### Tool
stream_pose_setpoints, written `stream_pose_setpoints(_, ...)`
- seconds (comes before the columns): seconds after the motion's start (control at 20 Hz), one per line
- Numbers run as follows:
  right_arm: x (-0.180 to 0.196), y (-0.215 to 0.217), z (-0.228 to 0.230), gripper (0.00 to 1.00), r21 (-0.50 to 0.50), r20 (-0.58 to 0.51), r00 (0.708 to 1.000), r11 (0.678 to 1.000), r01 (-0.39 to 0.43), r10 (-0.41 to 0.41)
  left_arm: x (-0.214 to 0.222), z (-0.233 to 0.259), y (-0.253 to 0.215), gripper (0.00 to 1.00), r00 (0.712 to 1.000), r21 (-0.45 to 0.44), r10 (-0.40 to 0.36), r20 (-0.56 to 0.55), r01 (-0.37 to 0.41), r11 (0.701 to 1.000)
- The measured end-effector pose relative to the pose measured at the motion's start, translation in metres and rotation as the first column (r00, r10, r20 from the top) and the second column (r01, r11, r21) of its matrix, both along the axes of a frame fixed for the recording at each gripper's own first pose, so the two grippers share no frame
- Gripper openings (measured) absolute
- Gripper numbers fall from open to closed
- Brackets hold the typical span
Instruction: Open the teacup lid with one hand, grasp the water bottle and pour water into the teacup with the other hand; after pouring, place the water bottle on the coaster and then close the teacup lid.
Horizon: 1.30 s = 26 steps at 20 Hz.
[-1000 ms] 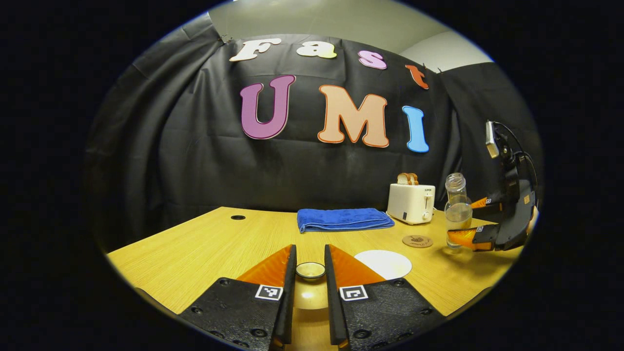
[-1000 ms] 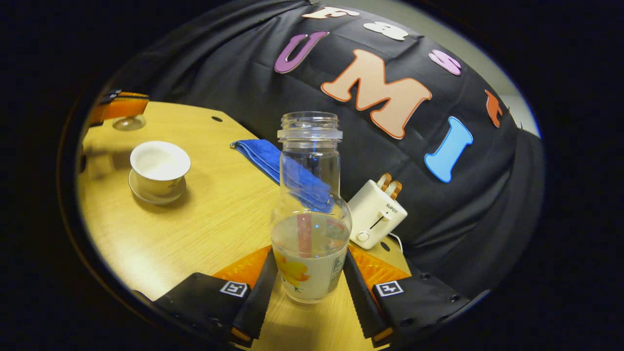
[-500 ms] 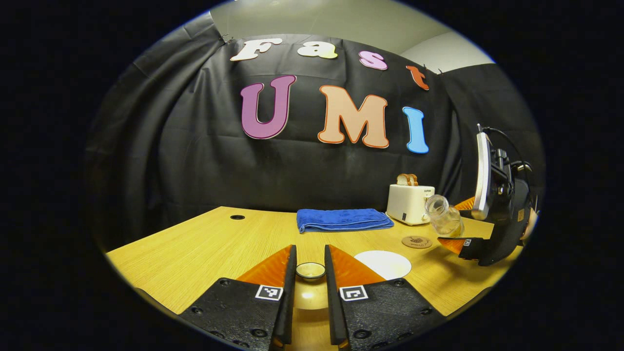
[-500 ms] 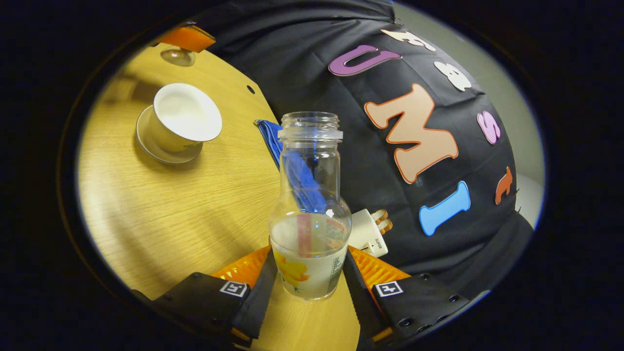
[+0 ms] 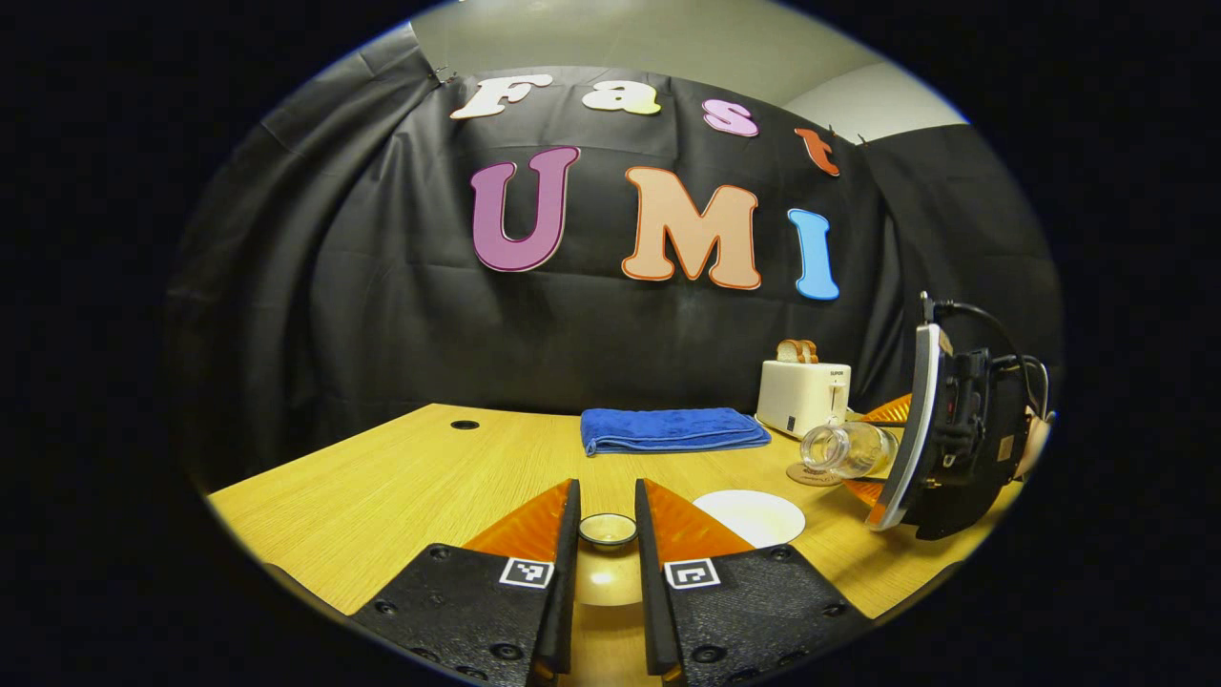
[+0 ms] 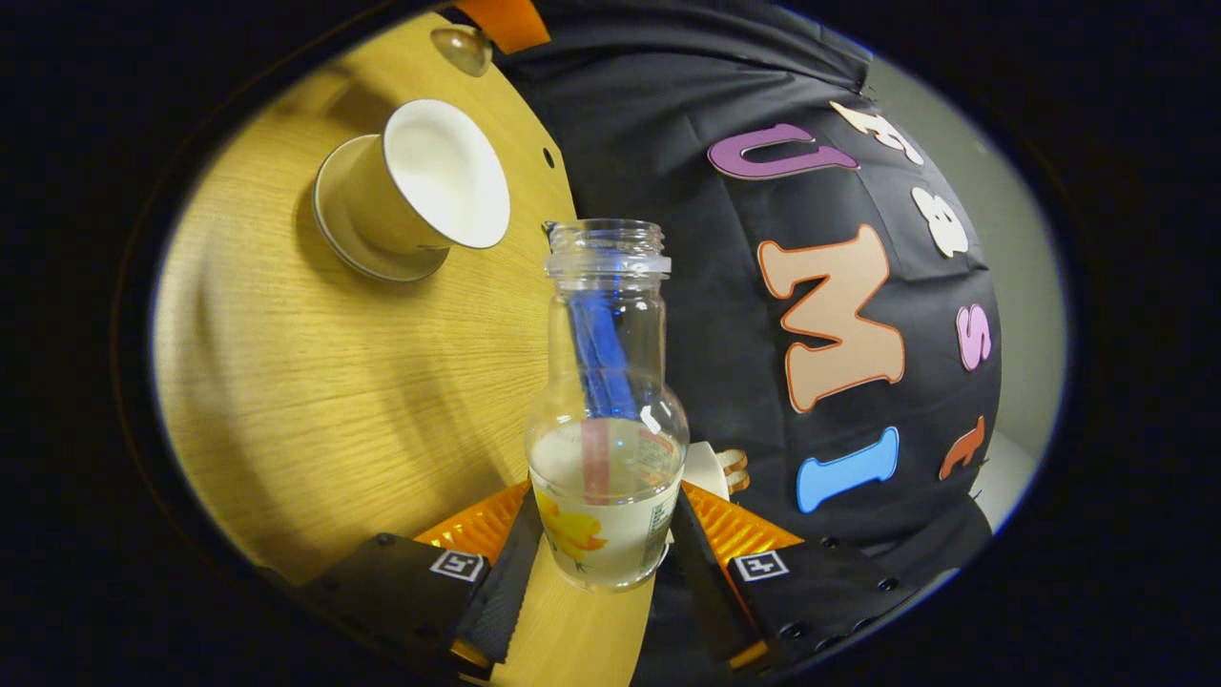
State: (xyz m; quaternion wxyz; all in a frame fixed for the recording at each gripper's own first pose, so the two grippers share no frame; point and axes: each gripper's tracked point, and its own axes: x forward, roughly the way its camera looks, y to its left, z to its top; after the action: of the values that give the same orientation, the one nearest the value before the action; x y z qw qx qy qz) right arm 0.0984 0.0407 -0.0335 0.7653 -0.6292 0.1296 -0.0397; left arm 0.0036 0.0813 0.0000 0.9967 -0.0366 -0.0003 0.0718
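So in the left gripper view, the left tool (image 5: pixel 607 534) is sitting low over the tabletop (image 5: pixel 401 487) with its fingers closed in on the little round knob of the teacup lid (image 5: pixel 608 528), so it's holding the lid off and out of the way. Just ahead and to the right of that tool's tips, the white rim of the teacup (image 5: pixel 750 516) is peeking out, open. Farther off to the right, the right tool (image 5: pixel 882 456) is carrying the water bottle (image 5: pixel 847 448) tipped way over, its long axis lying nearly level and its open mouth pointing in toward the cup, hanging over the coaster (image 5: pixel 799 474) and not yet over the cup rim as far as I can judge. Switching to the right gripper view, the right tool (image 6: pixel 605 534) is gripping the bottle (image 6: pixel 607 420) around its fat lower body, both fingers pressing its sides, neck running straight out ahead along the tool. The teacup (image 6: pixel 420 186) on its saucer (image 6: pixel 336 234) is lying ahead and off to the left of the bottle's mouth, clearly apart from it. The water is looking like it's sitting low in the body, nowhere near the neck. So my read: the mouth needs to be swinging further left and forward to get over the cup before more tilt goes in, otherwise it's pouring on the tabletop. Right tool is the one that matters here; the left one, at the top edge holding the lid (image 6: pixel 462 46), is just beyond the cup.
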Motion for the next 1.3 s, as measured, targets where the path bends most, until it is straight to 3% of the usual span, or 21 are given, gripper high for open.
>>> stream_pose_setpoints(0.5,0.007,0.013,0.003,0.80,-0.200,-0.014,0.999,0.979,-0.046,0.044,0.000,0.000,-0.001,0.29,1.000,-0.006,-0.008,0.002,0.008,1.000)
stream_pose_setpoints(1.3,0.006,0.028,0.005,0.79,-0.439,0.026,0.992,0.893,-0.101,0.125,-0.003,0.001,-0.002,0.28,1.000,-0.021,-0.010,0.004,0.010,1.000)
